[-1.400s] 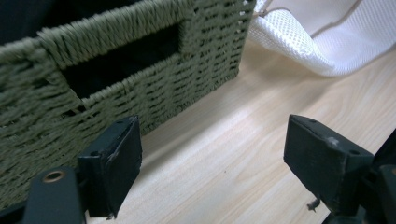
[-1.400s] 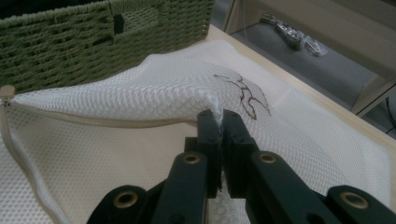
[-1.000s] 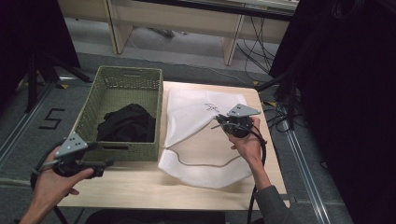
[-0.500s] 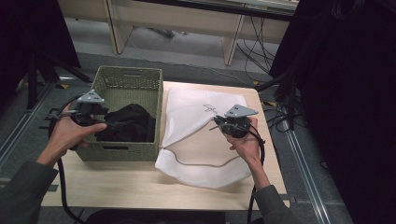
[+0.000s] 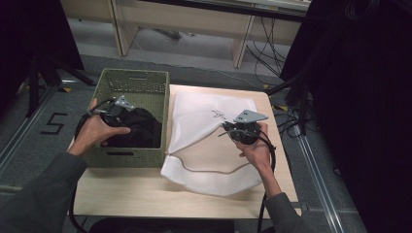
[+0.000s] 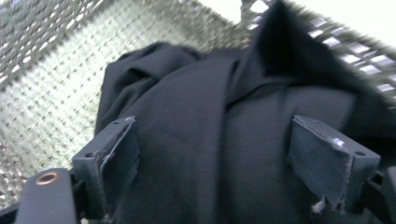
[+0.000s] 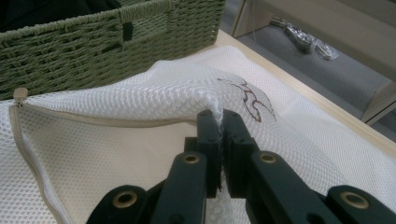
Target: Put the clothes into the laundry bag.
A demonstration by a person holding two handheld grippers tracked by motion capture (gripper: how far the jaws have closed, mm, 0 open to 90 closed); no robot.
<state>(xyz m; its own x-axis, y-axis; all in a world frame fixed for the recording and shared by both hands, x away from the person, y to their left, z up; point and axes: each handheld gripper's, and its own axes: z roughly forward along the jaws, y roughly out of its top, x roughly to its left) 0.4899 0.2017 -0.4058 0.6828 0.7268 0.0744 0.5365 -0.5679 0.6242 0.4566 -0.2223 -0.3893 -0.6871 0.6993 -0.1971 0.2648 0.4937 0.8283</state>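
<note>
Nearest, the right gripper [image 7: 219,140] pinches the white mesh bag [image 5: 204,121] on the bench [image 5: 121,194], lifting its top layer; farther off, the left gripper [image 6: 229,172] gapes over the black garment [image 6: 210,140] in the basket [image 5: 136,80]; nothing bagged yet, apparently.

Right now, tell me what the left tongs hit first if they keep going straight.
The black cloth in the basket. The left tongs are open, with the cloth right ahead, probably very close.
</note>
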